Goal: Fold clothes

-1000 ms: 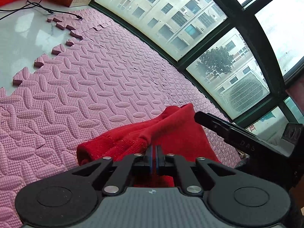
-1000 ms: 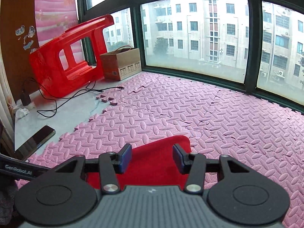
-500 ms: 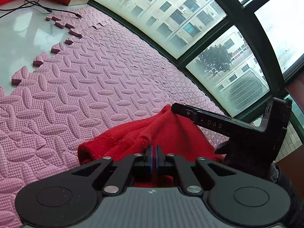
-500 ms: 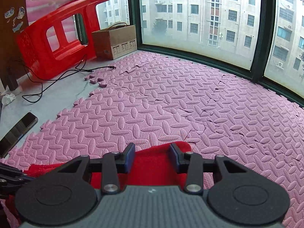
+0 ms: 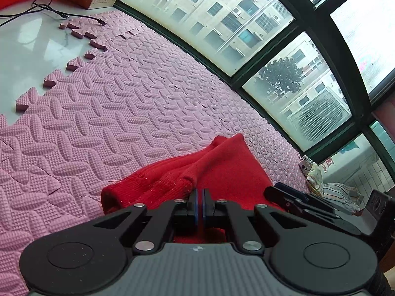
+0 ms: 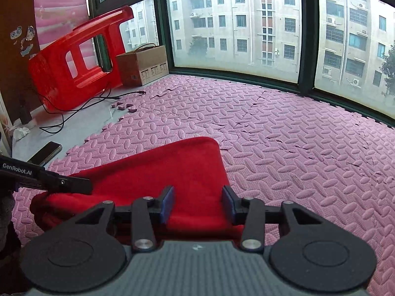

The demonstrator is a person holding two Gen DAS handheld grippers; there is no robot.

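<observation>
My left claw [image 5: 200, 203] pinches the red sweater [image 6: 158, 172] lying on the pink mat [image 6: 284, 133]. My right claw [image 6: 197, 203] hangs spread above it. Near the window stand a red chair [image 6: 76, 61], a box [image 6: 143, 64] and a cable [image 6: 81, 108].

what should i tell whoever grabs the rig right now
Left gripper: shut on a bunched edge of the red sweater.
Right gripper: open, fingers apart just above the sweater's near part, holding nothing.
The sweater lies on the pink foam mat, partly folded, its far corner flat.
Left to do: finish and flatten the fold, then let go.
</observation>
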